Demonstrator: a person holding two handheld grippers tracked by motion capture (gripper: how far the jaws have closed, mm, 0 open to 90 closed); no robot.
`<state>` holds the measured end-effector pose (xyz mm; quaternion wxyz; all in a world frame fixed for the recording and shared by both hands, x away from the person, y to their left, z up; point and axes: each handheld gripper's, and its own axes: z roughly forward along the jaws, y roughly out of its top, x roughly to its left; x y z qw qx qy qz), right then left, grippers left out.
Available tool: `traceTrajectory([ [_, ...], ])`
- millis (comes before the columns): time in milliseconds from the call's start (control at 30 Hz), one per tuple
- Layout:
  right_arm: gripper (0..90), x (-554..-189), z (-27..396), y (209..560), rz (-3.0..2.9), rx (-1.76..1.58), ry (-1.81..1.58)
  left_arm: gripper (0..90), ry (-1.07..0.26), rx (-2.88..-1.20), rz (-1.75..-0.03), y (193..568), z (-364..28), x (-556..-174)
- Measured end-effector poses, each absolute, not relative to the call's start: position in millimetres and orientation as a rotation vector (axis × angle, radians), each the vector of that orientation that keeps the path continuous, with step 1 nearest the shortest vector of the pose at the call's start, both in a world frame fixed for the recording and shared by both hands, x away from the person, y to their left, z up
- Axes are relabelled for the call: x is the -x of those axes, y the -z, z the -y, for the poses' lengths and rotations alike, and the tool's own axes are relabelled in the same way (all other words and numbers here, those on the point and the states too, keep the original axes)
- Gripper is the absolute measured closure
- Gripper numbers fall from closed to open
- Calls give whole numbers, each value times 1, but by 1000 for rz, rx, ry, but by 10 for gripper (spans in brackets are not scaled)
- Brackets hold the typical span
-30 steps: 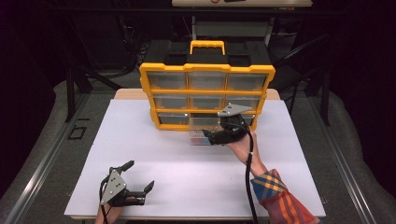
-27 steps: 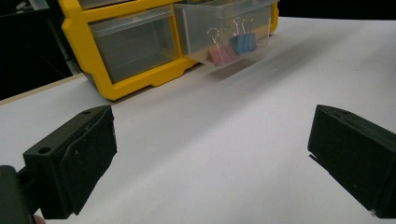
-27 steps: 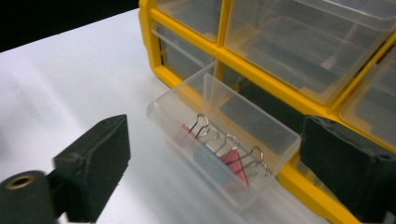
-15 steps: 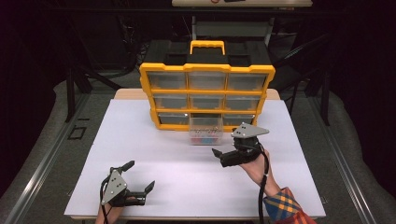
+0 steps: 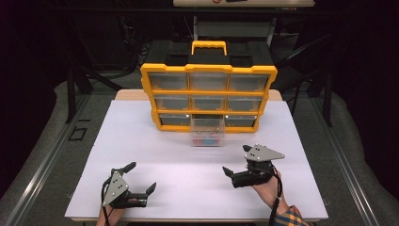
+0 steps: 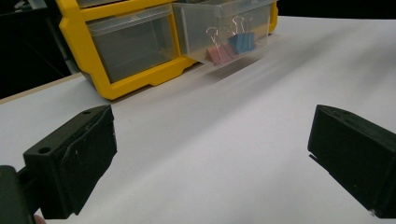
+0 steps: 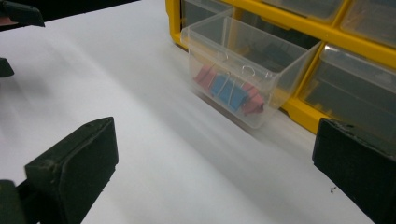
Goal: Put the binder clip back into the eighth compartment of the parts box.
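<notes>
Yellow plastic organiser cabinet (image 5: 209, 96) with black top, yellow carry handle and nine clear drawers in three rows: upright at far centre of white table surface (image 5: 155, 150).

Clear plastic drawer (image 5: 207, 132), bottom row, middle column: pulled out toward the near side, front end resting on the white surface, rear end at its slot. Contents: red and blue binder clips (image 7: 227, 90) with wire handles, lying together on the drawer floor.

Right gripper (image 5: 236, 165), black, two-jaw, grey three-cornered plate on top: near right of table, well apart from the drawer, held in a hand with a plaid sleeve at the wrist. Jaws just opened, now spread wide, nothing between them.

Left gripper (image 5: 140, 178), black, two-jaw, grey plate on top: near left of table, low over the surface. Jaws spread wide, nothing between them.
</notes>
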<state>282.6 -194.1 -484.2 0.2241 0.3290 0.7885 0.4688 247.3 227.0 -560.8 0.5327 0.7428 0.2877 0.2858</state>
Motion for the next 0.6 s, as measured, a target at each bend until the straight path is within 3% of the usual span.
traceTrajectory([
  [600, 0, -253, 220, 519, -2082, -959, -1289, 10, -677, -1779, -682, 561, -227, -248],
])
